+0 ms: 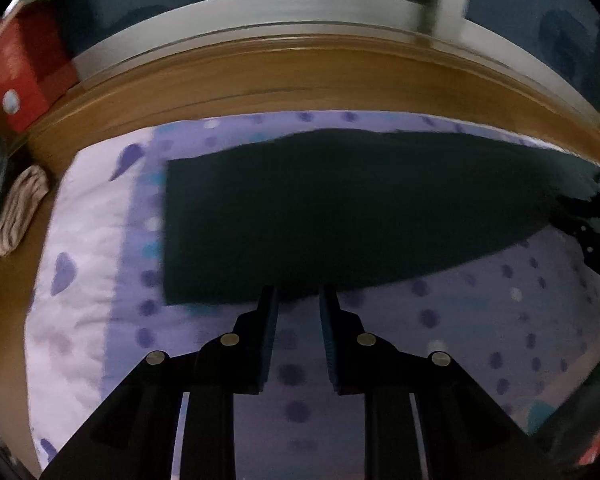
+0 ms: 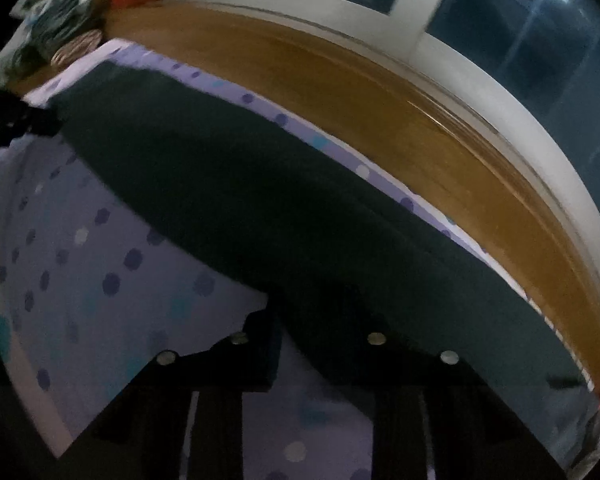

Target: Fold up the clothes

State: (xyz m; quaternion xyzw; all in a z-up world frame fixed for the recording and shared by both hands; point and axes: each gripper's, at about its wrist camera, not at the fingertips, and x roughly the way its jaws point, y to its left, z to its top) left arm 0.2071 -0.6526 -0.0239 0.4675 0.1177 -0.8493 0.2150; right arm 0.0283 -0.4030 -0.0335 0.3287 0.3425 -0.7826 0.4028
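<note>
A dark green garment (image 1: 340,216) lies spread flat on a purple dotted bedsheet (image 1: 480,320). My left gripper (image 1: 299,300) is open, its fingertips at the garment's near edge with nothing between them. In the right wrist view the same garment (image 2: 228,184) runs diagonally across the sheet (image 2: 80,272). My right gripper (image 2: 300,308) is open over the garment's near edge; its right finger is hard to make out against the dark cloth. Each gripper shows in the other's view: the right gripper (image 1: 596,220) at the garment's right end, the left gripper (image 2: 4,120) at its left end.
A wooden ledge (image 1: 300,80) runs behind the bed below a white window frame (image 1: 284,8). A red box (image 1: 16,68) stands at the far left. A striped rolled cloth (image 1: 20,208) and a dark pile of clothes (image 2: 52,28) lie off the sheet's left end.
</note>
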